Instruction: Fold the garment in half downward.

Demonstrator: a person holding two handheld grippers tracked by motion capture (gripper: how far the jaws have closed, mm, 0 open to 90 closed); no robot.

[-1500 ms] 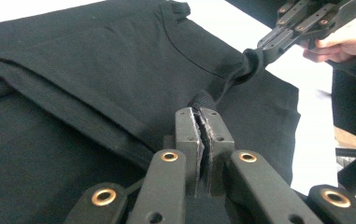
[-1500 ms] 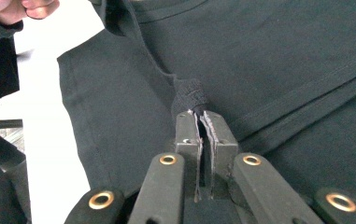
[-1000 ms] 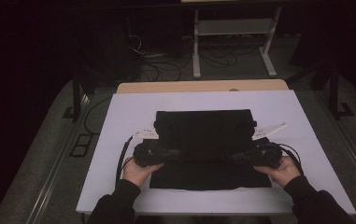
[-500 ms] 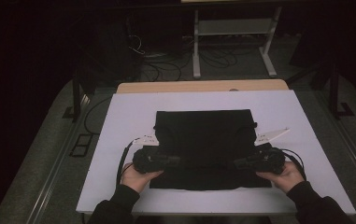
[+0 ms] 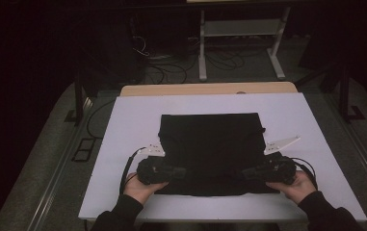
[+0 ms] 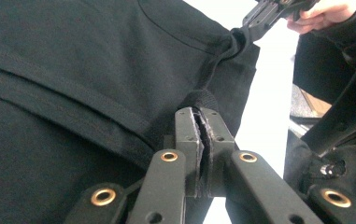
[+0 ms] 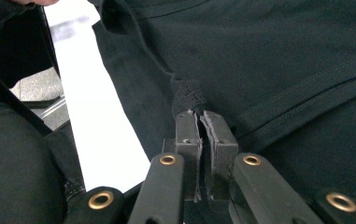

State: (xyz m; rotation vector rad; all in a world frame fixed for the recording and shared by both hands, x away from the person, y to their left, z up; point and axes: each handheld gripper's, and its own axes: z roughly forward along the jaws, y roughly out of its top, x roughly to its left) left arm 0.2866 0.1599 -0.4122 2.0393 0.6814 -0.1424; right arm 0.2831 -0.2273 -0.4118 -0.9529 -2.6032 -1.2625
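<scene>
A black folded garment point(image 5: 210, 144) lies flat in the middle of the white table top point(image 5: 123, 125). My left gripper point(image 5: 183, 172) is at its near left part, jaws pointing right, shut on a pinch of the black cloth point(image 6: 202, 99). My right gripper point(image 5: 244, 173) mirrors it at the near right, jaws pointing left, shut on a bunched fold of the garment point(image 7: 188, 95). In the left gripper view point(image 6: 202, 112) the right gripper point(image 6: 264, 16) appears far off at the top, gripping the cloth edge. In the right gripper view point(image 7: 200, 114) seams run across the fabric.
The white table's near edge point(image 5: 219, 211) lies just under my hands. A wooden board point(image 5: 205, 89) borders the far side. Beyond it stand a white metal rack point(image 5: 239, 43) and loose cables point(image 5: 171, 67) on the dark floor.
Both hands have drawn slightly toward the near edge of the table with the cloth still pinched. The garment's near hem has shifted with them.
</scene>
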